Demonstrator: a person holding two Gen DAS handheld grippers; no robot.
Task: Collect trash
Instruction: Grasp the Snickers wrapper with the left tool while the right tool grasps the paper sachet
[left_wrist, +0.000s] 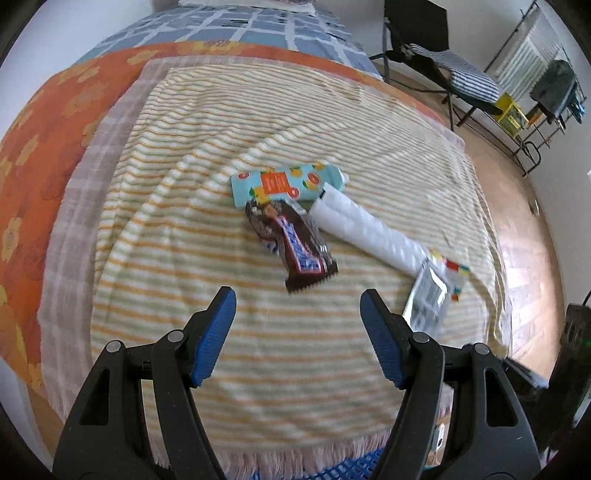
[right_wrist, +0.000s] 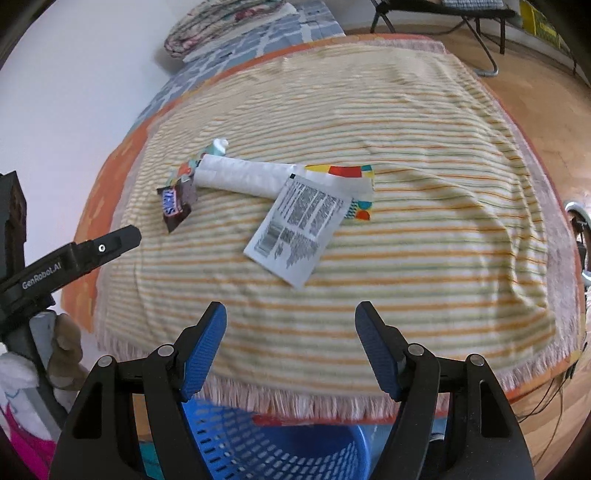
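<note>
A brown Snickers wrapper (left_wrist: 295, 243) lies on the striped blanket (left_wrist: 184, 221), just ahead of my open, empty left gripper (left_wrist: 297, 306). Behind it lies a light-blue tube with orange fruit print (left_wrist: 284, 182), and to the right a white ribbed package (left_wrist: 365, 230) and a silver sachet (left_wrist: 426, 299). In the right wrist view the silver sachet (right_wrist: 299, 225) with printed text lies ahead of my open, empty right gripper (right_wrist: 290, 317). The white package (right_wrist: 247, 179), the Snickers wrapper (right_wrist: 175, 208) and a colourful-edged wrapper (right_wrist: 351, 184) lie farther back. A blue perforated basket (right_wrist: 280, 443) stands below the bed's edge.
The blanket (right_wrist: 406, 258) covers a bed with an orange flowered cover (left_wrist: 55, 129) and a blue checked quilt (left_wrist: 229, 33). The left gripper's arm (right_wrist: 70, 258) shows at the left of the right wrist view. A folding chair (left_wrist: 443, 66) and wooden floor (left_wrist: 517, 221) lie to the right.
</note>
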